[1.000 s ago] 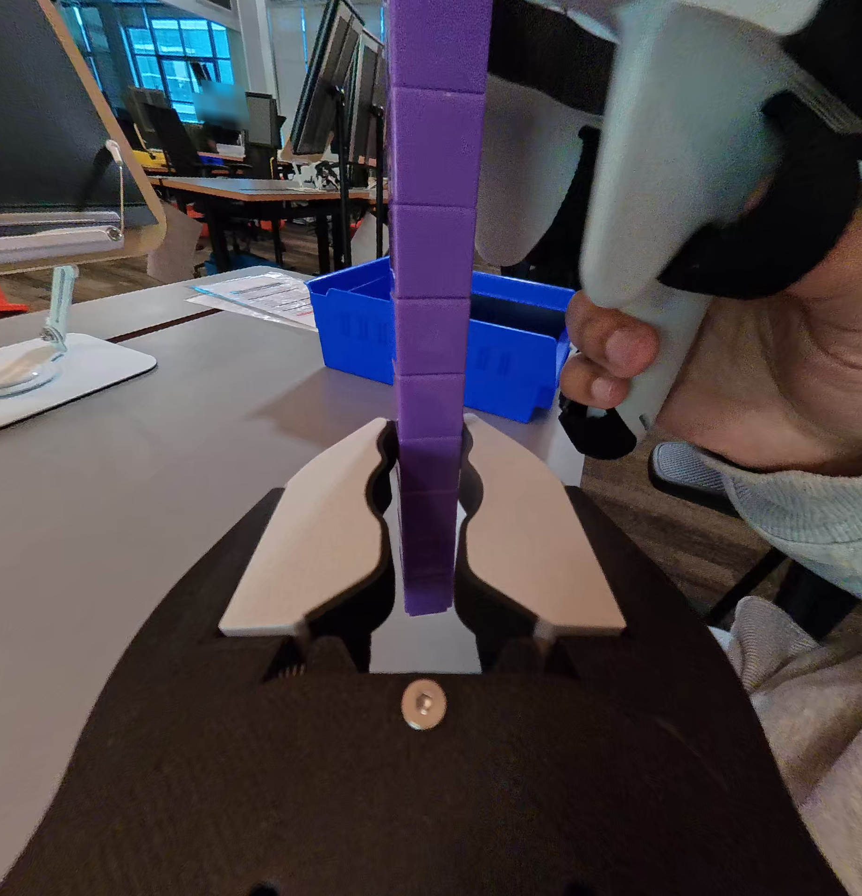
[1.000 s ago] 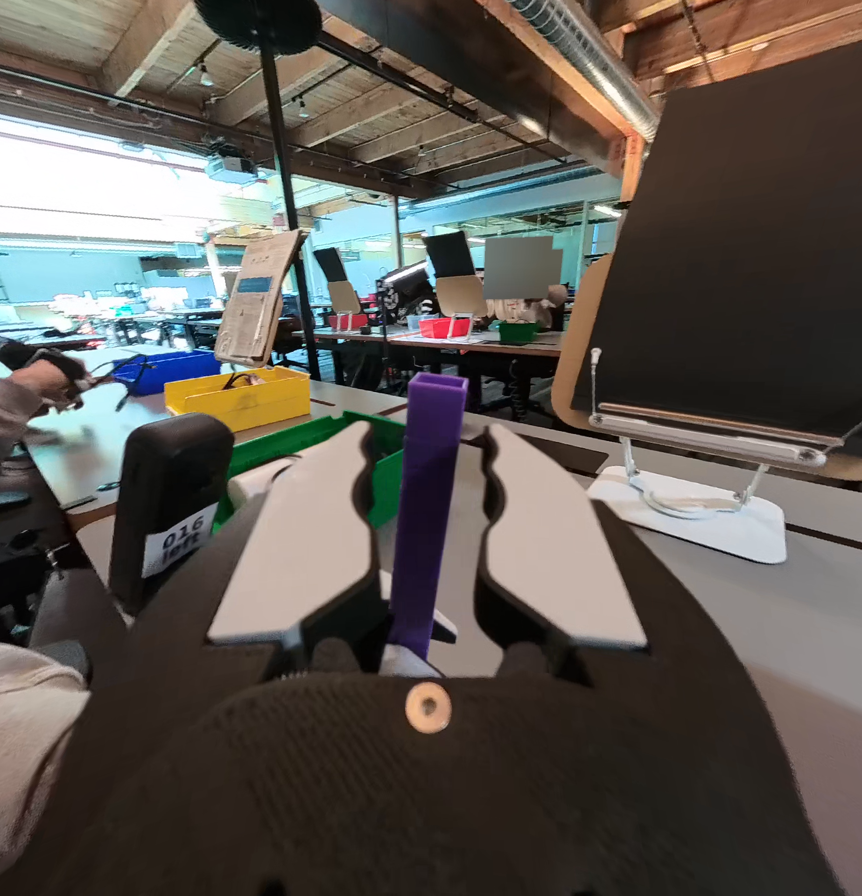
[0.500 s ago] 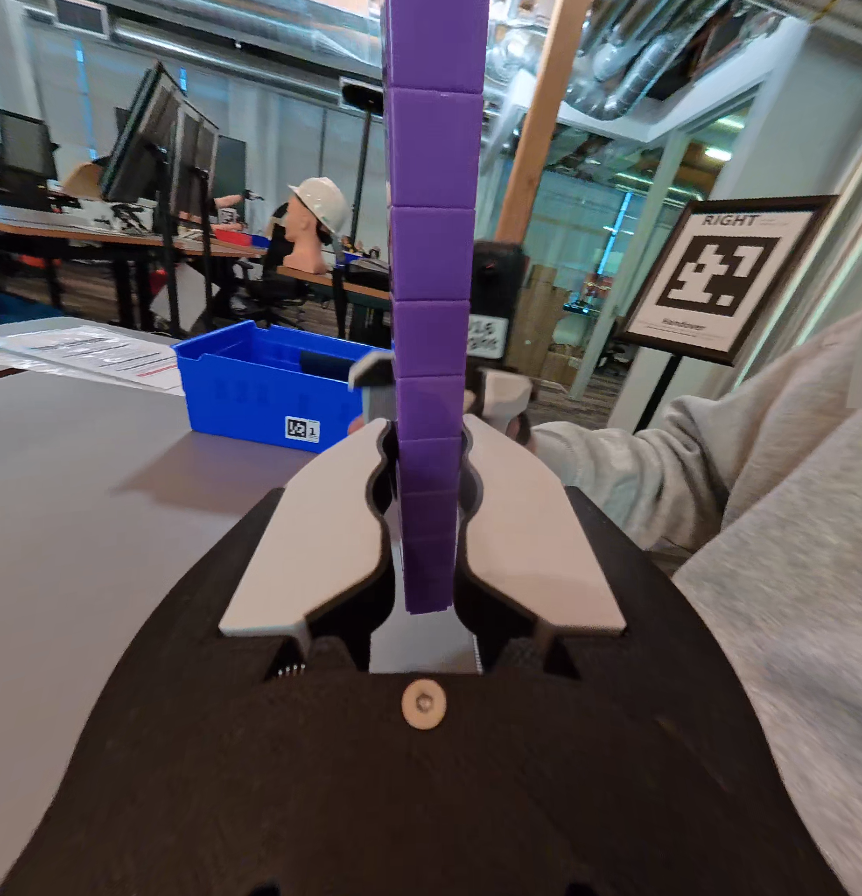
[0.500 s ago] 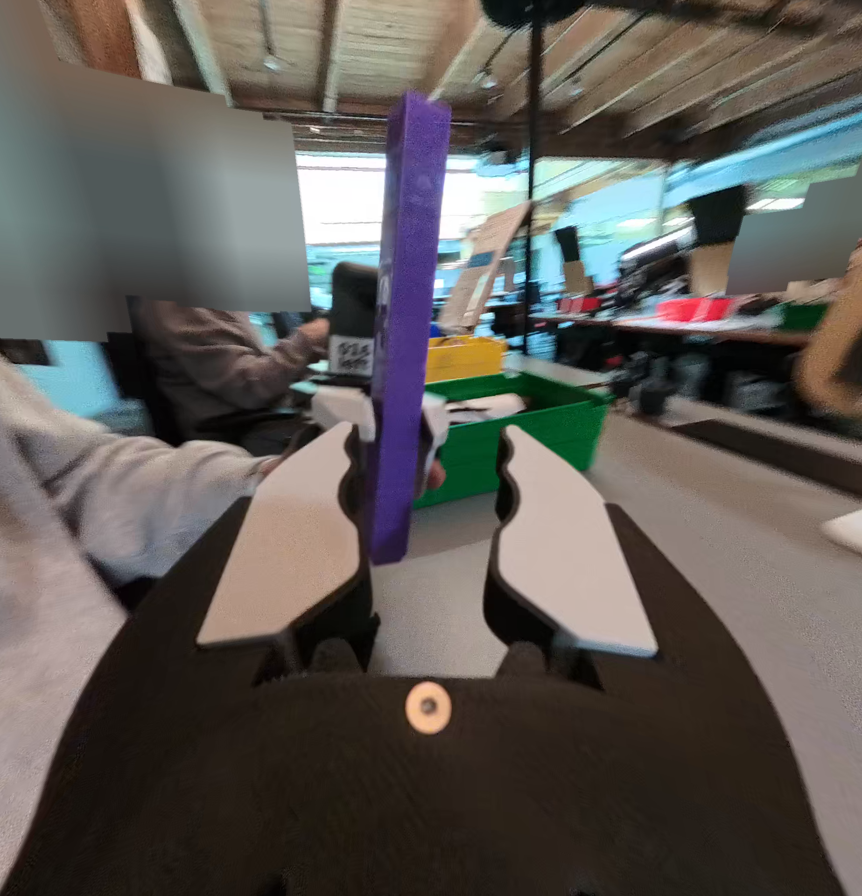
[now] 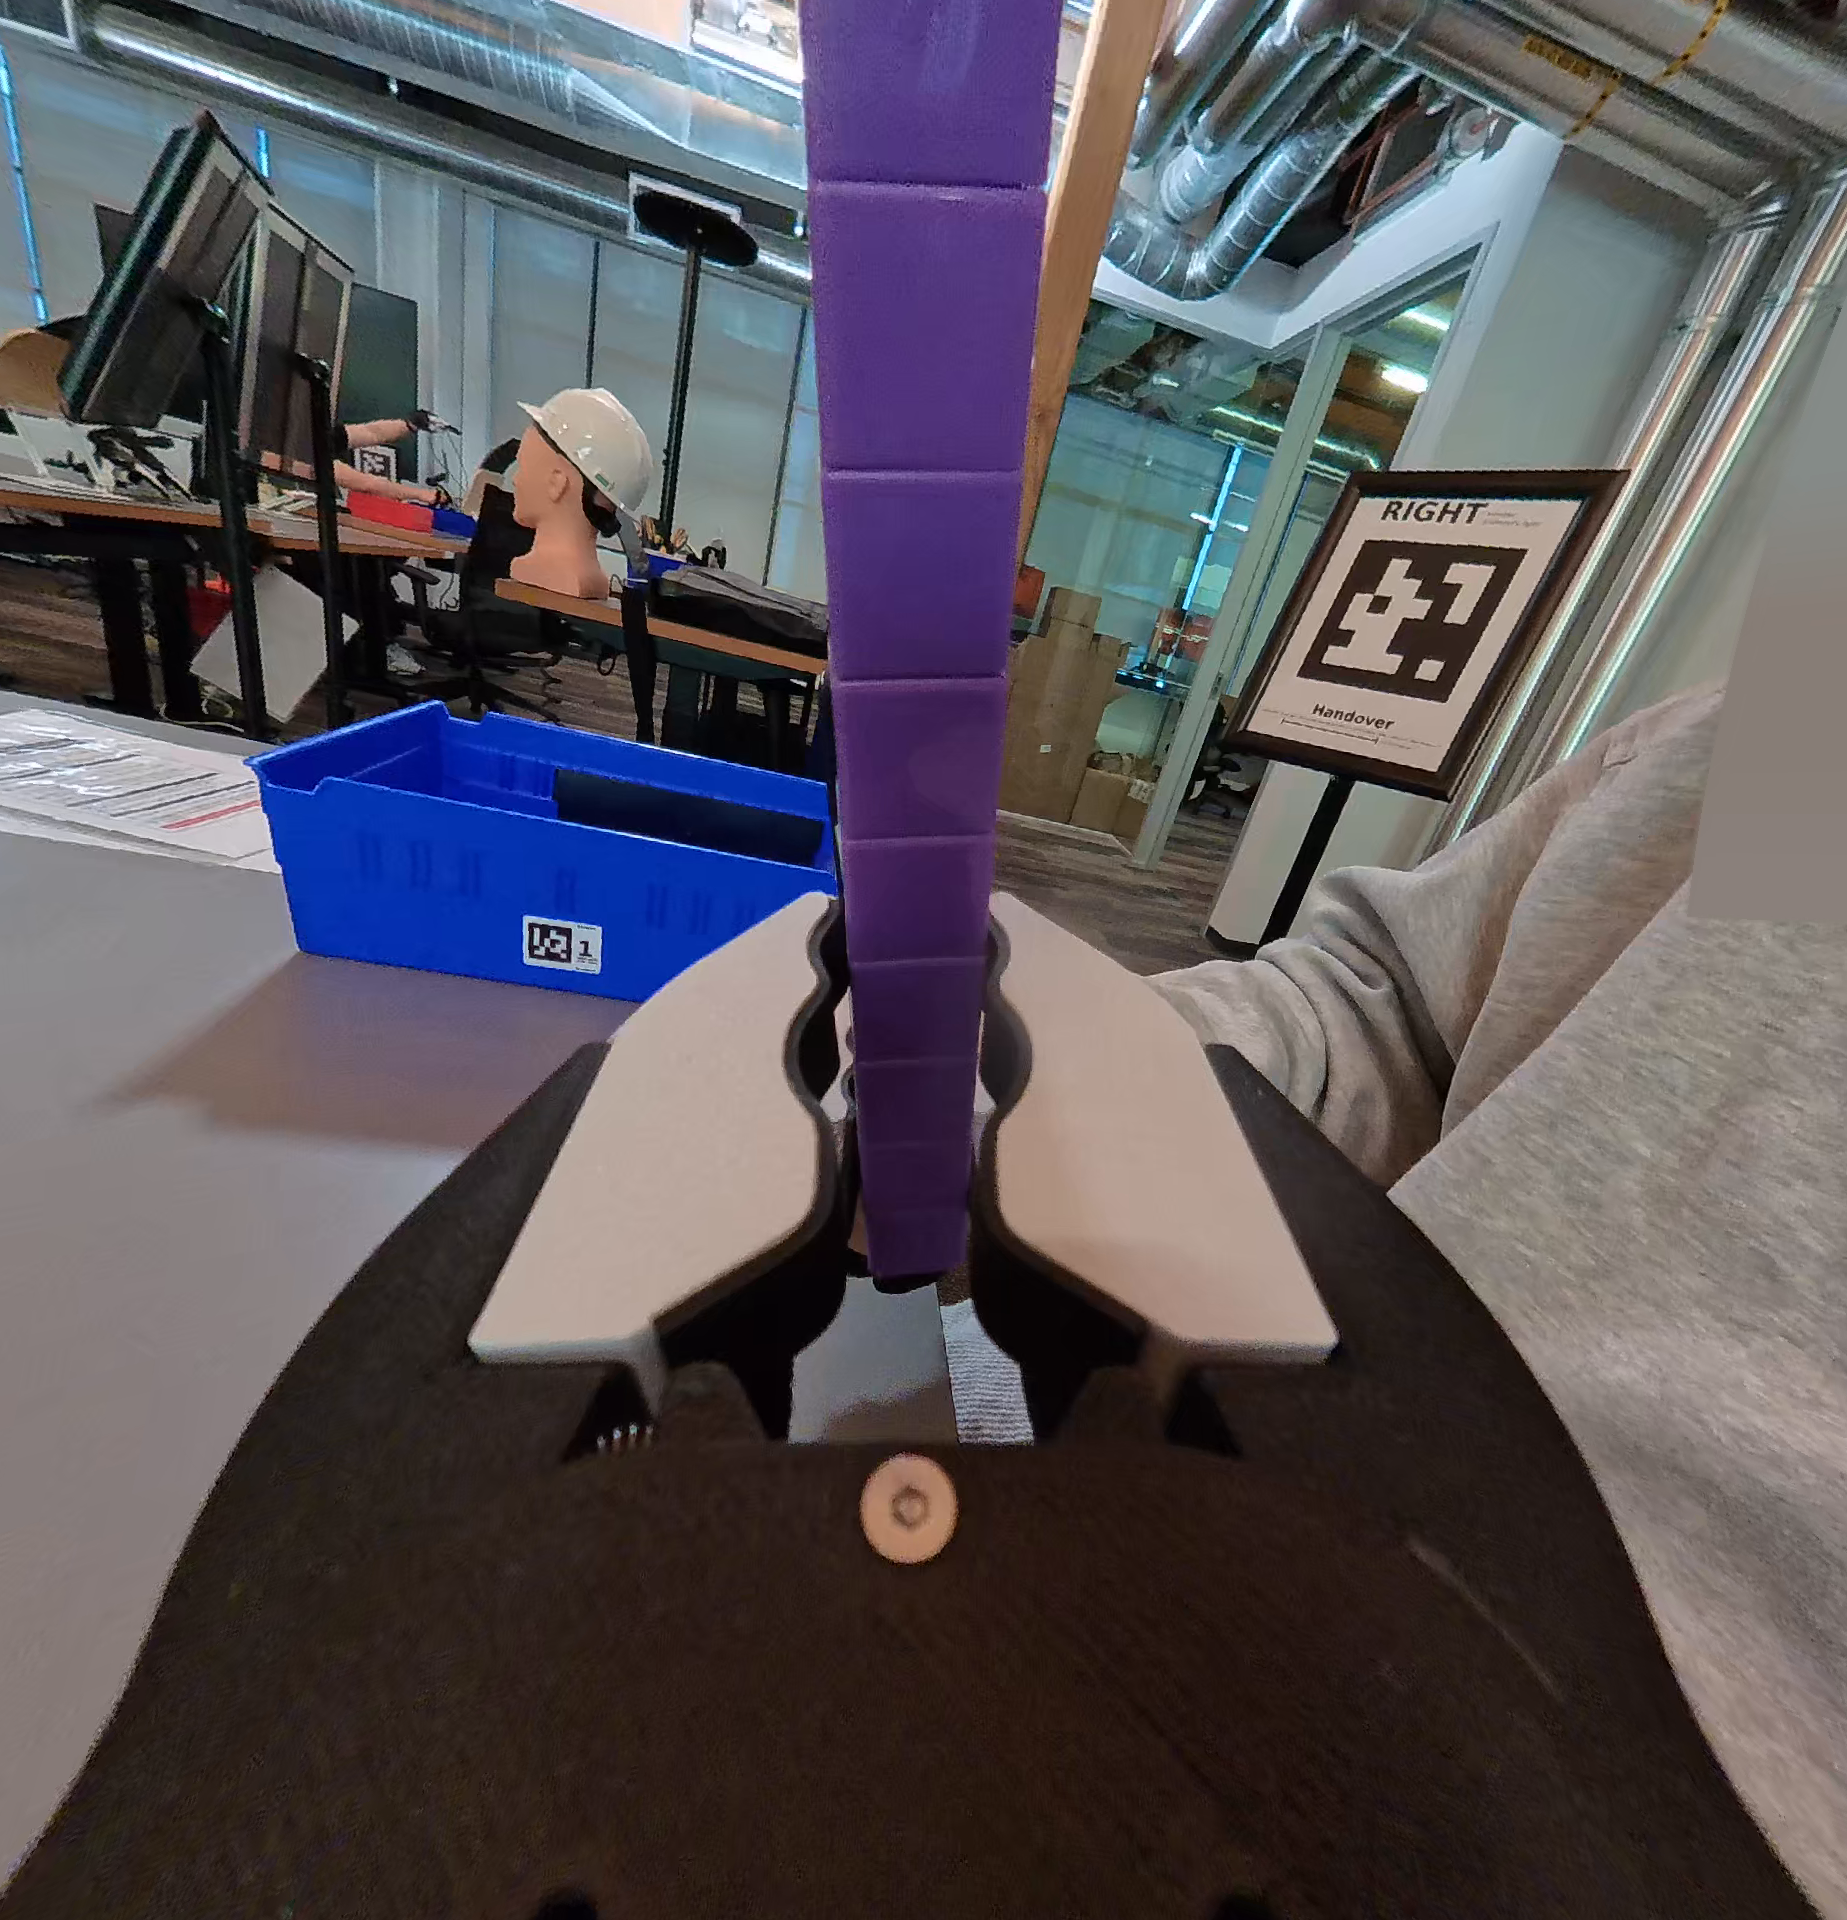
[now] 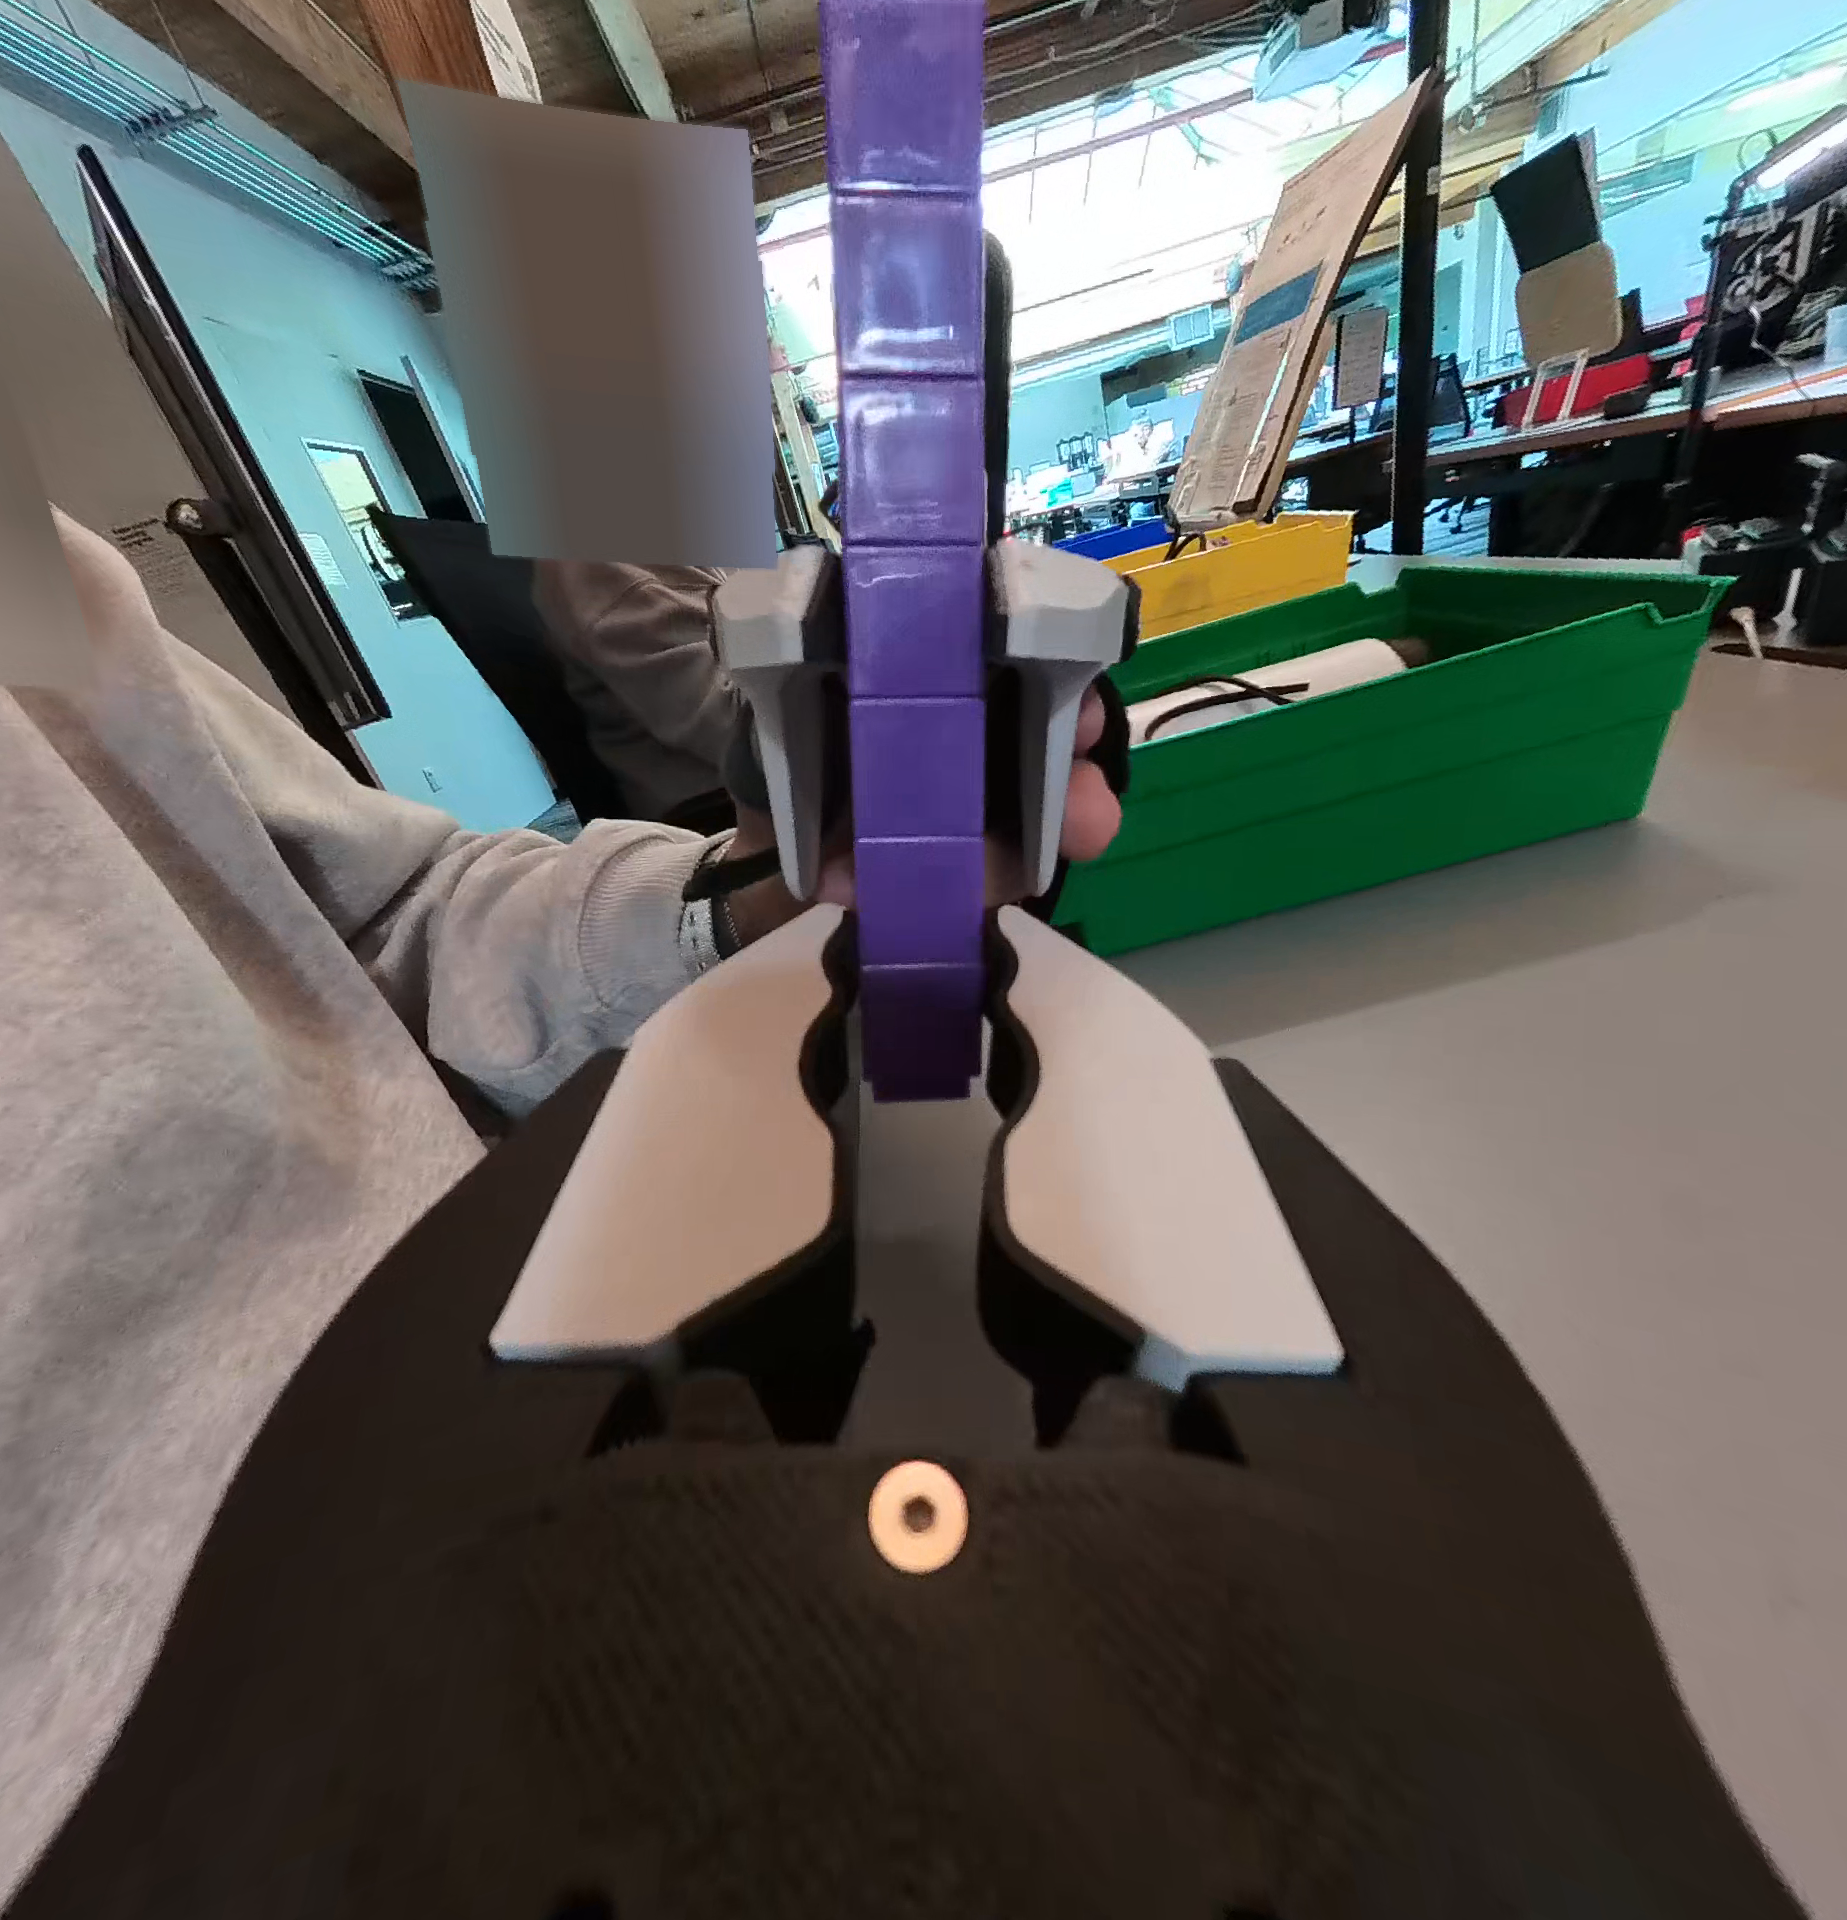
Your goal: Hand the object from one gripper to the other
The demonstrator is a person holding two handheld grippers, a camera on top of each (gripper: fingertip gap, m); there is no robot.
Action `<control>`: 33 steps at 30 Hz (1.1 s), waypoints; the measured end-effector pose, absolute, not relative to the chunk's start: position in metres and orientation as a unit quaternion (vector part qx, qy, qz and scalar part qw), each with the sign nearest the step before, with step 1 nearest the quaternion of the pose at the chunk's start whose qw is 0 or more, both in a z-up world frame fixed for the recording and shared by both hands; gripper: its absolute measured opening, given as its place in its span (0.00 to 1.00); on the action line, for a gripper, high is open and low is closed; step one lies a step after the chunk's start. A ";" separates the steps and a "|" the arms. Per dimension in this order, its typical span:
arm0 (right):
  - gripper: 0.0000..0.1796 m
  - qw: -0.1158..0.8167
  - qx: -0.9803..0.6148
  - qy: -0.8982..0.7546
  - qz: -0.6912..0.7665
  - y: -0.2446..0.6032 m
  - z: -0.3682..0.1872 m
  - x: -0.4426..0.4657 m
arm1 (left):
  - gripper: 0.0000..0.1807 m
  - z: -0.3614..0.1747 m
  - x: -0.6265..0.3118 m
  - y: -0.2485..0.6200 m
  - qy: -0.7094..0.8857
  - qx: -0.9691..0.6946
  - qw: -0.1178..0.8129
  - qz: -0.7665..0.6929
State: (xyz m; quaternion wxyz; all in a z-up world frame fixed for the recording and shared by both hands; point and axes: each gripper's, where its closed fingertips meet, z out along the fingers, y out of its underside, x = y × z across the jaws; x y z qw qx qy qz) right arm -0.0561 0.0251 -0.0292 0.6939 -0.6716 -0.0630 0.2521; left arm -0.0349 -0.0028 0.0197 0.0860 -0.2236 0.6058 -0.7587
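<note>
1. Between both sets of jaws stands the purple block bar (image 6: pixel 914 623), upright above the desk (image 6: pixel 1521 987).
2. The left gripper (image 6: pixel 919 717) clamps it; the right gripper (image 6: pixel 919 997) has closed around its lower end, contact unclear.
3. Judged mid-handover: next, the right must grip firmly before the left releases.

Blue bin (image 5: pixel 503 862) ahead-left of left claw (image 5: pixel 914 1049), green bin (image 6: pixel 1418 727) ahead-right of right claw (image 6: pixel 914 997)
</note>
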 end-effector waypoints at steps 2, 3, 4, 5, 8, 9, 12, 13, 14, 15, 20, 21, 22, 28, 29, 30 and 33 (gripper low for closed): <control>0.13 0.701 -0.663 -0.061 0.256 0.024 -0.025 -0.056 | 0.13 0.023 -0.035 -0.003 0.600 -0.223 0.091 -0.763; 0.13 0.707 -0.655 -0.058 0.259 0.023 -0.022 -0.056 | 0.14 0.025 -0.035 -0.002 0.595 -0.226 0.095 -0.766; 0.13 0.715 -0.645 -0.054 0.265 0.022 -0.019 -0.055 | 0.19 0.027 -0.033 -0.001 0.589 -0.231 0.100 -0.768; 0.12 0.722 -0.635 -0.051 0.271 0.021 -0.015 -0.055 | 0.23 0.028 -0.031 0.000 0.585 -0.237 0.105 -0.769; 0.12 0.743 -0.608 -0.038 0.277 0.018 -0.008 -0.049 | 0.32 0.030 -0.027 0.003 0.577 -0.247 0.123 -0.769; 0.12 0.751 -0.599 -0.035 0.276 0.016 -0.005 -0.046 | 0.33 0.030 -0.026 0.004 0.574 -0.249 0.128 -0.769; 0.13 0.774 -0.573 -0.026 0.269 0.012 0.002 -0.038 | 0.34 0.032 -0.024 0.007 0.567 -0.255 0.134 -0.771; 0.12 0.783 -0.562 -0.022 0.265 0.010 0.005 -0.036 | 0.34 0.033 -0.024 0.008 0.564 -0.257 0.135 -0.773; 0.12 0.791 -0.553 -0.018 0.261 0.009 0.007 -0.033 | 0.33 0.034 -0.024 0.009 0.560 -0.258 0.136 -0.775; 0.12 0.799 -0.542 -0.014 0.259 0.007 0.009 -0.031 | 0.33 0.035 -0.024 0.010 0.558 -0.259 0.136 -0.777; 0.12 0.813 -0.529 -0.010 0.243 0.008 0.009 -0.029 | 0.33 0.038 -0.024 0.011 0.552 -0.258 0.136 -0.781; 0.12 0.812 -0.533 -0.015 0.239 0.009 0.009 -0.031 | 0.33 0.040 -0.025 0.010 0.551 -0.257 0.138 -0.782; 0.12 0.810 -0.536 -0.020 0.236 0.010 0.008 -0.033 | 0.33 0.042 -0.025 0.010 0.550 -0.256 0.139 -0.783; 0.12 0.804 -0.541 -0.025 0.245 0.015 0.005 -0.043 | 0.33 0.063 -0.033 0.010 0.548 -0.243 0.165 -0.783; 0.12 0.803 -0.542 -0.026 0.246 0.016 0.004 -0.044 | 0.33 0.066 -0.035 0.011 0.549 -0.243 0.171 -0.781; 0.12 0.802 -0.543 -0.027 0.247 0.017 0.003 -0.046 | 0.32 0.070 -0.036 0.012 0.547 -0.242 0.177 -0.781; 0.12 0.798 -0.548 -0.030 0.249 0.020 0.001 -0.050 | 0.32 0.085 -0.040 0.019 0.535 -0.244 0.188 -0.787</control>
